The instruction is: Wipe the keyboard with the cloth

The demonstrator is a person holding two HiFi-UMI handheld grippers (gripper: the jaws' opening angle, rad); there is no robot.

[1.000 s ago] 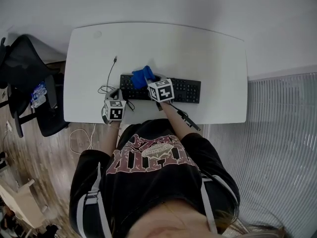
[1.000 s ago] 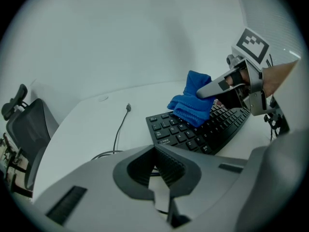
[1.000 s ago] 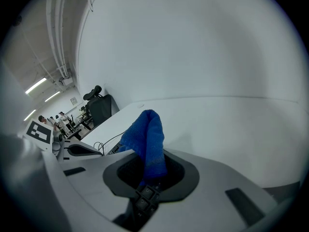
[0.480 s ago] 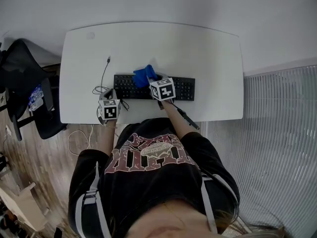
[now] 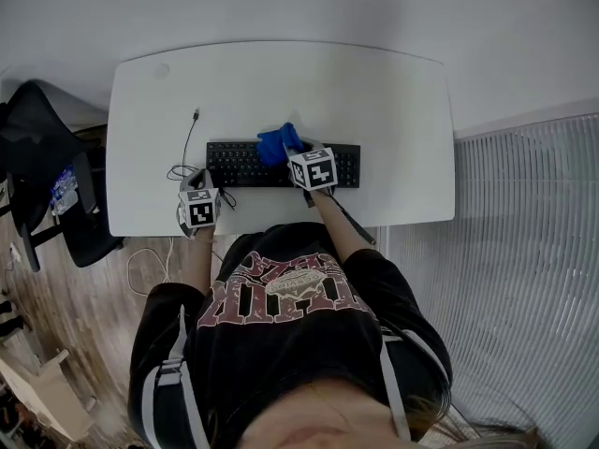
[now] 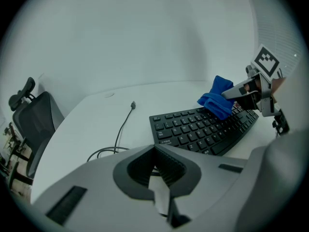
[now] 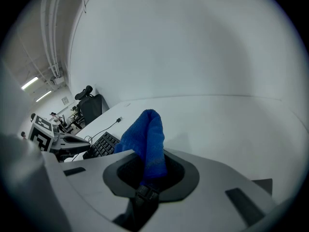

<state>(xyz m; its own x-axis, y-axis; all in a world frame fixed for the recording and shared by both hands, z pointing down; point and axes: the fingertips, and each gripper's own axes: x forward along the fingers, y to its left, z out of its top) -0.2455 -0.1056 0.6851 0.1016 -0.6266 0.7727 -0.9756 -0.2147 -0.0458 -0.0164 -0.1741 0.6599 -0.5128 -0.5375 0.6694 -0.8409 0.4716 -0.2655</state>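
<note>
A black keyboard (image 5: 245,166) lies across the middle of the white table (image 5: 393,110). A blue cloth (image 5: 278,144) rests bunched on the keys a little left of the keyboard's middle, and my right gripper (image 5: 292,152) is shut on it. In the right gripper view the cloth (image 7: 146,140) stands up out of the jaws. The left gripper view shows the cloth (image 6: 218,97) pressed onto the keyboard (image 6: 203,128). My left gripper (image 5: 198,181) sits by the keyboard's near left corner, shut with nothing between its jaws (image 6: 157,164).
A thin black cable (image 5: 190,141) with a loose plug runs over the table left of the keyboard. A black office chair (image 5: 47,171) stands off the table's left end. White wall lies behind the table, and ribbed flooring (image 5: 524,251) to the right.
My right gripper has slid the cloth rightwards along the keys, from near the left part toward the middle. The left gripper has stayed by the keyboard's near left corner.
</note>
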